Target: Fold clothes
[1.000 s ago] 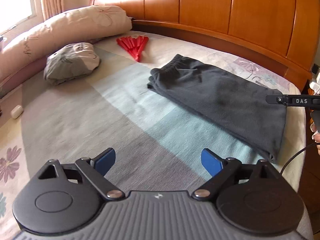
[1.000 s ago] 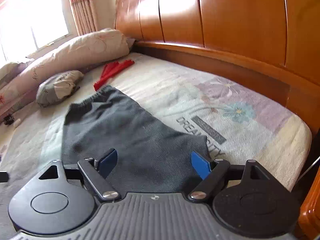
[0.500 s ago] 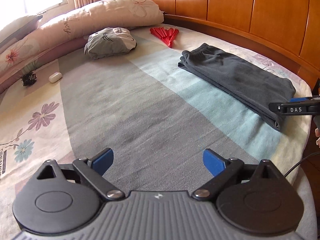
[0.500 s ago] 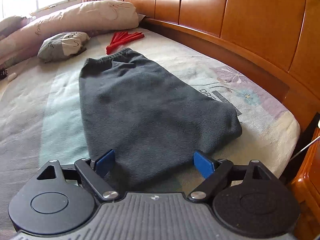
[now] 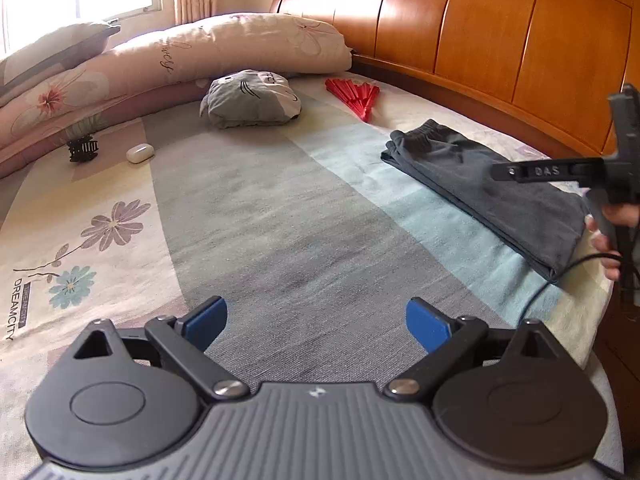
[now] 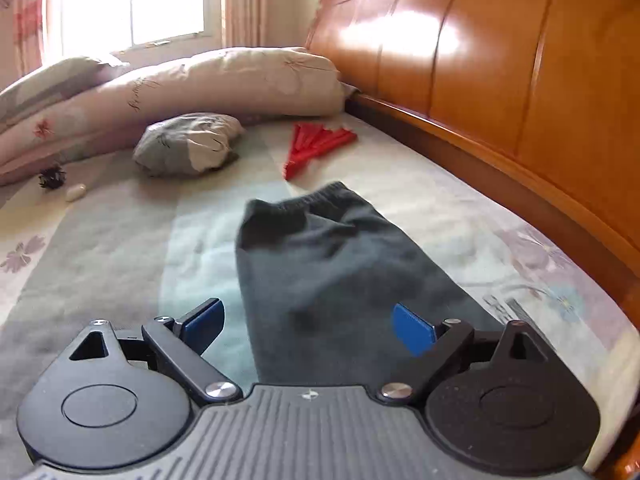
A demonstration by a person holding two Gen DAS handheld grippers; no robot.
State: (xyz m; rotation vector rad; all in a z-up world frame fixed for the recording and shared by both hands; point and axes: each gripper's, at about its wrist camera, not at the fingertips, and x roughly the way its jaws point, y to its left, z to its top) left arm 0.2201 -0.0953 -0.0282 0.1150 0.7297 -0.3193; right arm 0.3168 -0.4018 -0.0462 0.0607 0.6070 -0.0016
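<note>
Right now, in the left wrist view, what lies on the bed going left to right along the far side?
Black hair claw clip → white earbud case → grey cat-face cushion → red folding fan → dark grey folded pants → the right gripper, held in a hand at the frame's edge.

Sunlit window [image 6: 132, 0], curtains [image 6: 240, 0], glossy wooden headboard [image 6: 500, 60], patterned bed [image 5: 280, 220].
</note>
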